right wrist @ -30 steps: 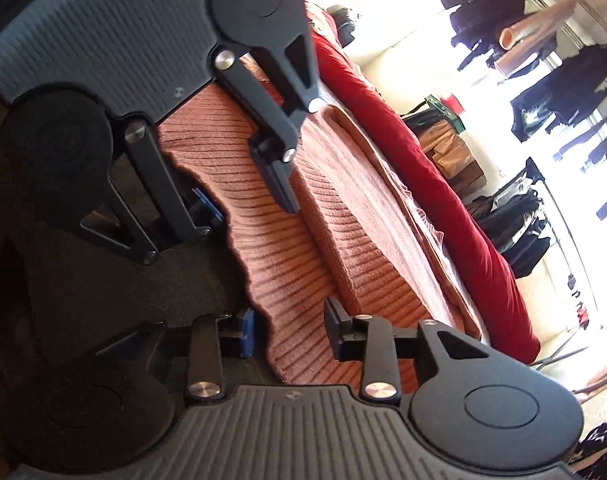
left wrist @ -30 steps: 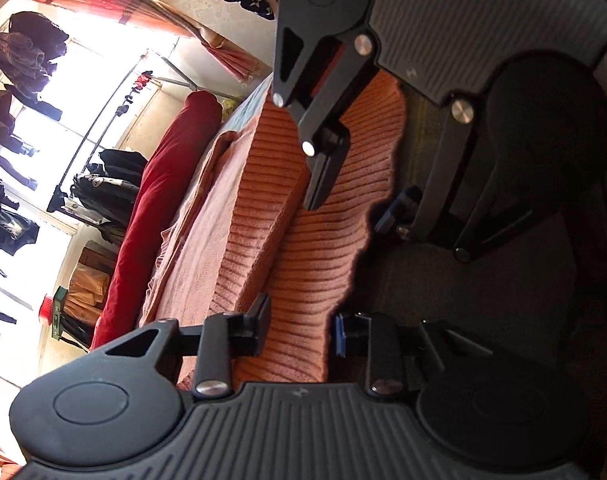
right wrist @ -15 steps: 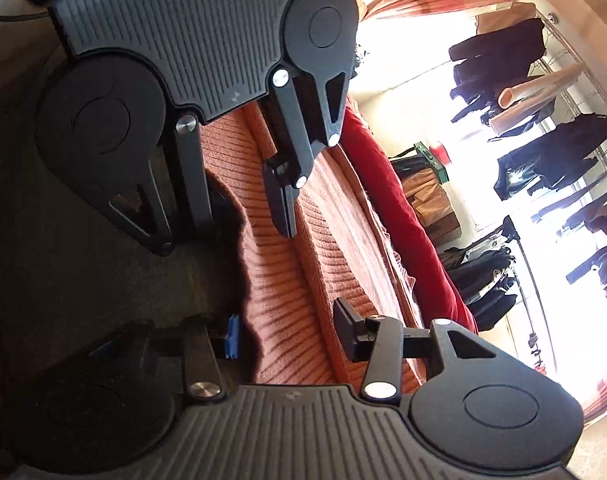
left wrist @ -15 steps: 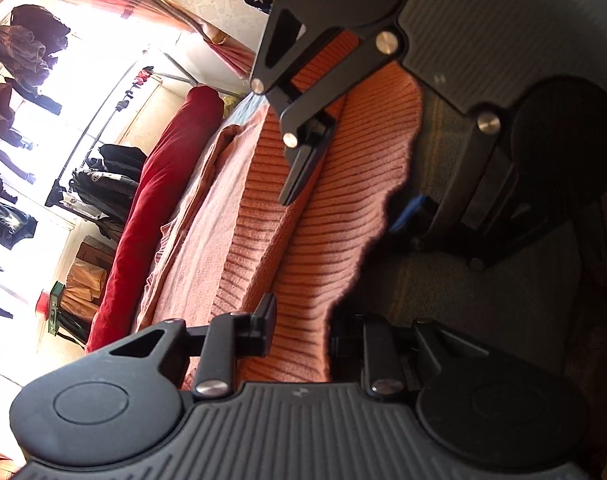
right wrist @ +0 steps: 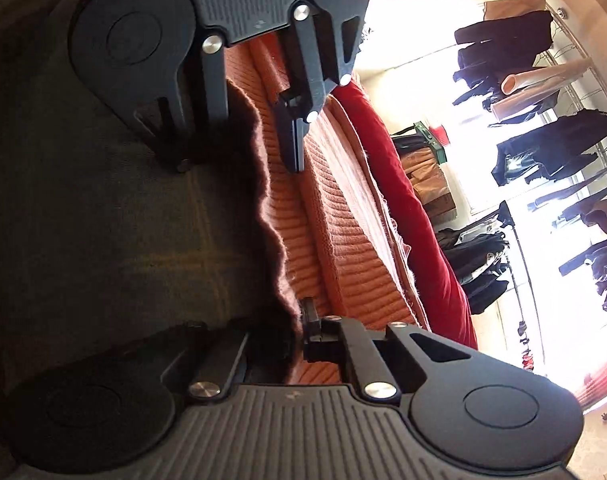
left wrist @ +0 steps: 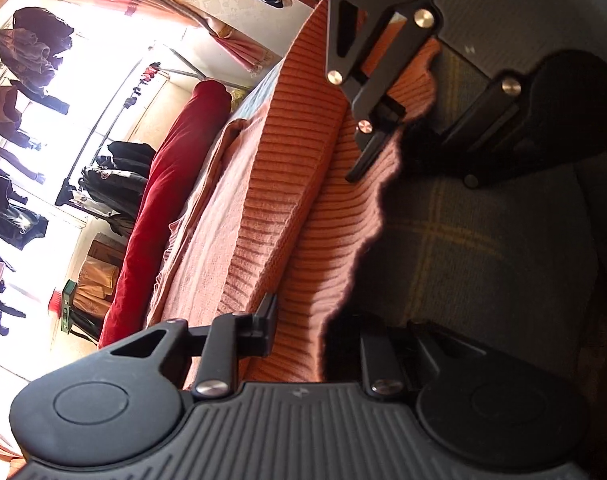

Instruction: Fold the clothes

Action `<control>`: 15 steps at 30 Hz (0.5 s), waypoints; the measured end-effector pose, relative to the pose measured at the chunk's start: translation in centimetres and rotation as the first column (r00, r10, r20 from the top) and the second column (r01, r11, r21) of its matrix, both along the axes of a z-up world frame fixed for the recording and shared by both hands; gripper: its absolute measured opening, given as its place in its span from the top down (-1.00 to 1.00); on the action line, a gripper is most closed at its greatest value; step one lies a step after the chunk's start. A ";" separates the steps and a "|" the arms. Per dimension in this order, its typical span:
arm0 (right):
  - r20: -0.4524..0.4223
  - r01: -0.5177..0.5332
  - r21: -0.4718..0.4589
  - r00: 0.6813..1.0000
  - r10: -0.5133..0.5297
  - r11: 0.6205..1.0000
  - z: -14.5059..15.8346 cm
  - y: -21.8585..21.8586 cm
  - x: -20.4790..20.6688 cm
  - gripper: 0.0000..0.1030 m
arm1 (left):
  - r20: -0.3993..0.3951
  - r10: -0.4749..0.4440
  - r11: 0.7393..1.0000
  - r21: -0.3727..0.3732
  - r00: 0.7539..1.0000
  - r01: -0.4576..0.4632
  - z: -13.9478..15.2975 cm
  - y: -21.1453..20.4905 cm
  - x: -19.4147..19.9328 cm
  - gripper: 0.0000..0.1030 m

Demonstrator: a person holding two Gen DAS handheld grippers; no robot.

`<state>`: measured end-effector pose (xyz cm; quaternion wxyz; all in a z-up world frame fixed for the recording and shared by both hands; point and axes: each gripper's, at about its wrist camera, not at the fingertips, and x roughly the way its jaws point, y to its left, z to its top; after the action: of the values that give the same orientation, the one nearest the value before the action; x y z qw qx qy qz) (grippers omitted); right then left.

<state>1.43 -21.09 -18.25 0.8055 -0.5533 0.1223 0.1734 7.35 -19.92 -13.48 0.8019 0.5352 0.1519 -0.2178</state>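
Note:
An orange ribbed sweater point(left wrist: 287, 200) point(right wrist: 335, 248) lies on the bed, with one layer folded over another. Its wavy hem runs between the two grippers, which face each other. In the left wrist view my left gripper point(left wrist: 311, 332) straddles the hem with its jaws apart; the lower finger is lost in shadow under the knit. My right gripper point(left wrist: 387, 152) shows at the top there. In the right wrist view my right gripper point(right wrist: 291, 332) has its jaws drawn in tight on the hem. The left gripper point(right wrist: 263, 152) sits opposite it at the top.
A dark plaid bed cover point(left wrist: 483, 248) point(right wrist: 123, 220) lies beside and under the hem. A long red bolster point(left wrist: 163, 208) point(right wrist: 415, 220) runs along the far side of the sweater. Behind it, dark clothes point(left wrist: 15, 120) point(right wrist: 543, 140) hang on racks by a bright window.
My right gripper's jaws have closed onto the hem. Both grippers have moved in along the sweater edge, and the left jaws have narrowed only slightly.

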 end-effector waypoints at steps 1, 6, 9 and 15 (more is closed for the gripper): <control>0.004 -0.001 0.002 1.000 0.001 1.000 -0.1 0.0 -0.1 0.85 | 0.000 0.001 1.000 -0.002 1.000 -0.001 0.0 0.1 -0.1 0.64; 0.038 -0.011 -0.046 0.999 0.013 0.999 -0.3 0.4 -0.3 0.84 | -0.002 0.008 1.000 -0.002 1.000 -0.008 -0.2 -0.1 0.0 0.81; 0.053 -0.022 -0.062 0.998 0.025 0.998 -0.7 0.6 -0.4 0.85 | 0.008 0.003 1.000 0.004 1.000 -0.003 -0.4 -0.2 -0.1 0.90; -0.066 -0.021 0.019 0.998 0.023 1.000 1.9 -0.1 0.0 0.90 | 0.001 0.004 0.998 -0.058 1.000 -0.004 1.2 0.8 -0.7 0.98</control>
<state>1.46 -21.23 -16.37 0.8040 -0.5412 0.1414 0.2017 6.63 -19.08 -12.30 0.8176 0.5116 0.1463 -0.2201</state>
